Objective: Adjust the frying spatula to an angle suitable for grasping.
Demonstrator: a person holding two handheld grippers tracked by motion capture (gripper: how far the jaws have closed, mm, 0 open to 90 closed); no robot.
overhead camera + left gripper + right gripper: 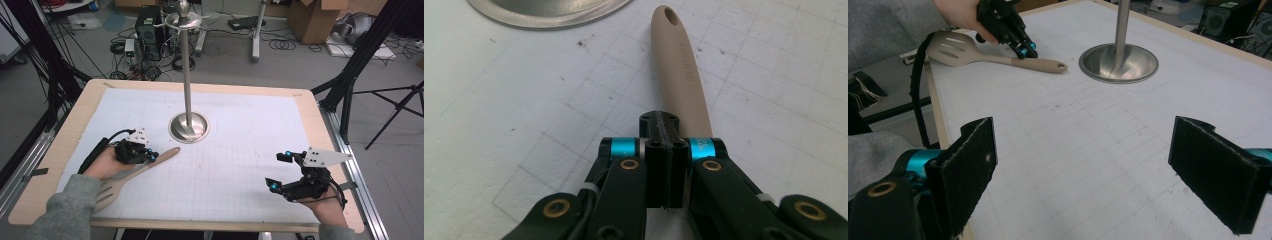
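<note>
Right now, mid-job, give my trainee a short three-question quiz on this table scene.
1. True or false: the left gripper has its jaws shut on the spatula handle.
2. How do the right gripper jaws stand: A open, B shut on the spatula, C shut on nothing?
3. What stands just beyond the handle's holed tip?

Key: 1 true. 2 A. 3 The round base of the metal stand.

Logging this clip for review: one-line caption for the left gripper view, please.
Left hand-held gripper shut on the handle of a beige slotted spatula, beside the metal stand base.
</note>
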